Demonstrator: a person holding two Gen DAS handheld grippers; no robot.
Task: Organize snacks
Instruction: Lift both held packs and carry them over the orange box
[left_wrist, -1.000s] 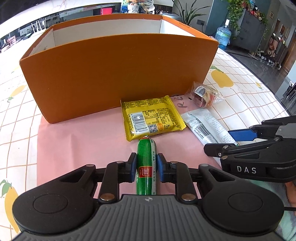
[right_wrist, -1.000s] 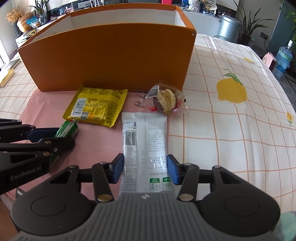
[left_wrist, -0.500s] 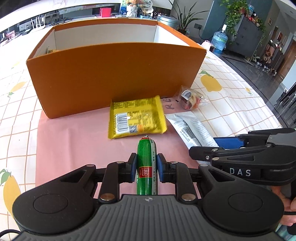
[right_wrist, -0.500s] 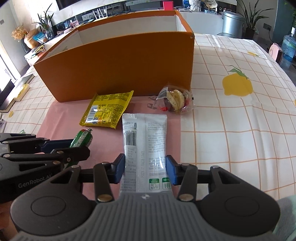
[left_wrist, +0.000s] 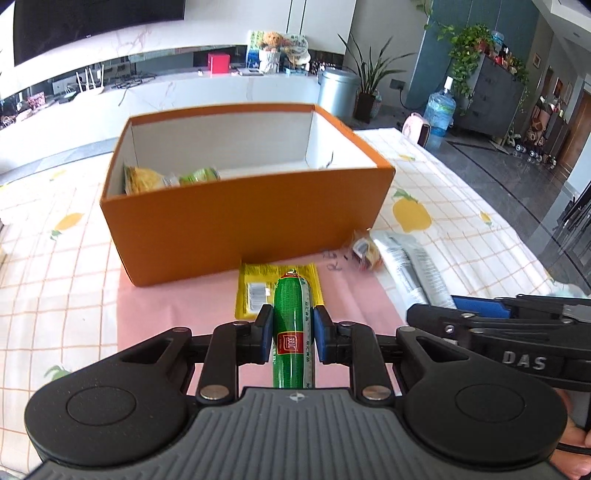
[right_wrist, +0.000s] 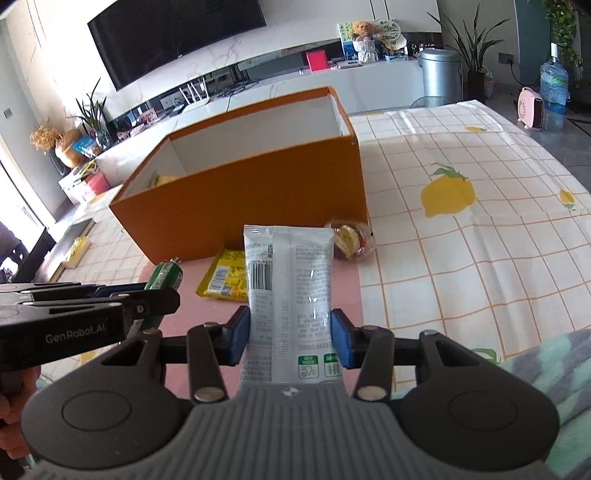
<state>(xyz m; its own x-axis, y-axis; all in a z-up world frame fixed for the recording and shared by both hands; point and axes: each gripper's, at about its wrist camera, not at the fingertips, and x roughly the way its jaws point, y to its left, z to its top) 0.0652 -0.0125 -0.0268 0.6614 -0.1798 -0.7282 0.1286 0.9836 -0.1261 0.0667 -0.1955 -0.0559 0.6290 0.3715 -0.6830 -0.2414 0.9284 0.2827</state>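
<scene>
My left gripper (left_wrist: 290, 332) is shut on a green sausage stick (left_wrist: 292, 325), held above the pink mat. My right gripper (right_wrist: 290, 334) is shut on a white snack packet (right_wrist: 290, 291), lifted off the table. The open orange box (left_wrist: 243, 225) stands beyond both; a yellow bag (left_wrist: 142, 180) and a green packet (left_wrist: 199, 174) lie in its left end. A yellow snack packet (left_wrist: 255, 291) lies on the mat in front of the box, and a small clear-wrapped snack (right_wrist: 349, 240) sits by the box's right corner. In the left wrist view the right gripper (left_wrist: 476, 308) holds the white packet (left_wrist: 406, 266) at the right.
The pink mat (left_wrist: 177, 317) lies on a lemon-print checked tablecloth (right_wrist: 461, 229). A counter with a red box (left_wrist: 219, 63), a metal bin (left_wrist: 338, 92) and plants stand behind the table. A person's hand (right_wrist: 14, 417) grips the left tool.
Both grippers have risen with their snacks; the sausage and the white packet are off the table. The box's inside has come into view.
</scene>
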